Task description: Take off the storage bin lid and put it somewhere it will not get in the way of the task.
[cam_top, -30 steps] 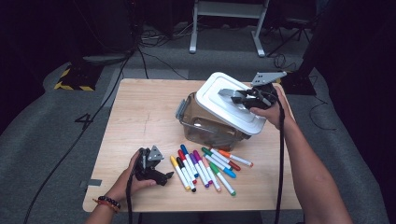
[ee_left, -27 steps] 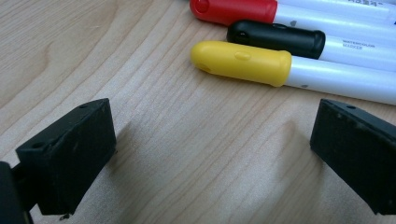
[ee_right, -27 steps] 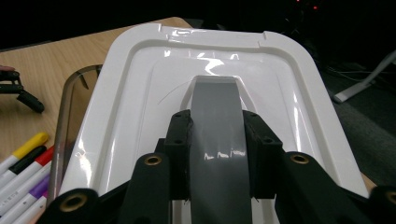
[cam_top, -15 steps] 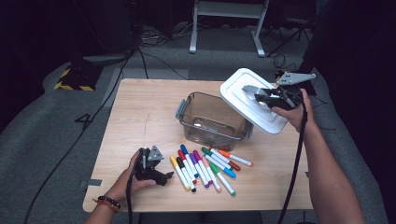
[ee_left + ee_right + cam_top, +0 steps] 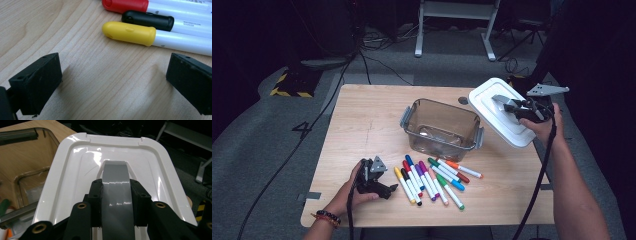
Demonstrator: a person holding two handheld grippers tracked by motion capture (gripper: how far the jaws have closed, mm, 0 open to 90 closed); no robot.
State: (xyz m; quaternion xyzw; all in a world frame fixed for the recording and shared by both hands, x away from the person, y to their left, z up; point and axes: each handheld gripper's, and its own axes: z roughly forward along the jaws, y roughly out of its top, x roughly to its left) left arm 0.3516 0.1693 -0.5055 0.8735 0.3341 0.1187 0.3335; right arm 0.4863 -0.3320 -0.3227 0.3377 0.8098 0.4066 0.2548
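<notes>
Up in the air off the table's right edge, tilted: white lid (image 5: 504, 117), clear of the container, gripped by its grey handle (image 5: 116, 183). Clamped on that handle from both sides, right gripper (image 5: 521, 107), jaws tight against the grey strip, held in a hand at the far right with a cable trailing down along the forearm. Just left of the lid, standing open on the wooden table (image 5: 362, 120): clear brownish container (image 5: 441, 129) with grey latches at its ends. Nearer the front edge, lying side by side in a loose row: markers (image 5: 432, 177) with coloured caps, among them yellow marker (image 5: 150, 37), black marker (image 5: 160, 22) and red marker (image 5: 140, 5) next to one another. Resting on the table just left of that row, left gripper (image 5: 388, 189), jaws spread wide over bare wood, grasping nothing, yellow cap just ahead of them
</notes>
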